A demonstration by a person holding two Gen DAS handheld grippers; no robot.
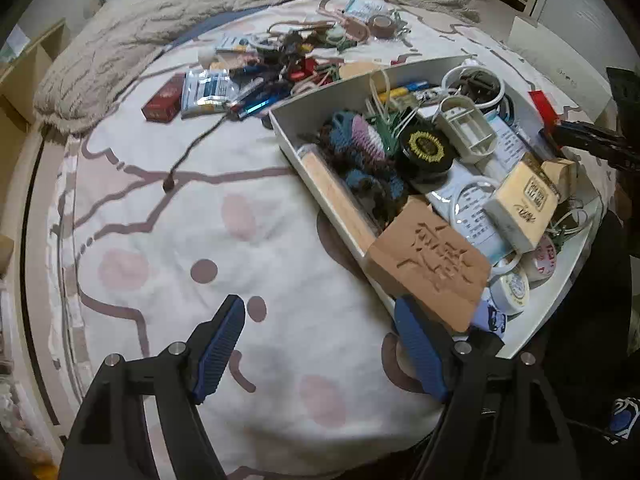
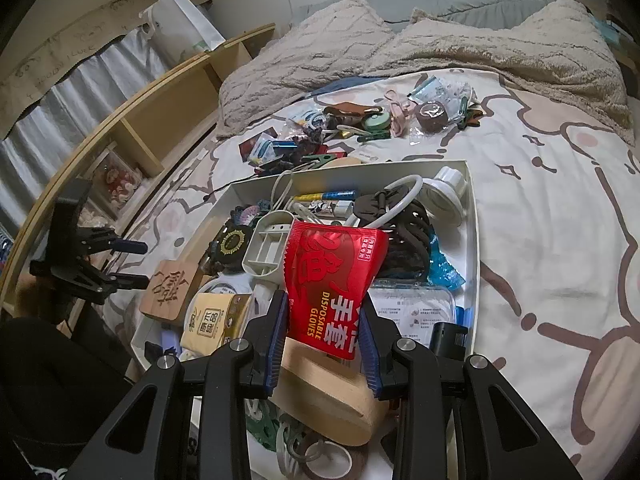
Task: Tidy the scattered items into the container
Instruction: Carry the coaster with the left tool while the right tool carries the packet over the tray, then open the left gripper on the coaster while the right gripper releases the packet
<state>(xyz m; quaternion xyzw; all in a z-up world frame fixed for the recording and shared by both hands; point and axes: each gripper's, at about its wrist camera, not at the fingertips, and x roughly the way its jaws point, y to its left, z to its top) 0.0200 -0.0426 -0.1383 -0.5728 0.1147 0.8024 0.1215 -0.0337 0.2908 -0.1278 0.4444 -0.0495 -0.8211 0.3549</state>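
A white tray (image 1: 288,120) full of small items lies on the bed; it also shows in the right wrist view (image 2: 474,216). My right gripper (image 2: 322,334) is shut on a red packet of disposable gloves (image 2: 334,276) and holds it over the tray. My left gripper (image 1: 320,344) is open and empty, low over the sheet at the tray's near corner; its right finger sits next to a carved wooden block (image 1: 430,268) that overhangs the tray's rim. Scattered items (image 1: 256,76) lie in a pile beyond the tray, seen also in the right wrist view (image 2: 352,120).
A beige blanket (image 1: 168,12) is bunched at the far end of the bed. A wooden shelf unit (image 2: 160,120) runs along the bed's left side. A dark cord (image 1: 192,148) trails over the patterned sheet (image 1: 224,240).
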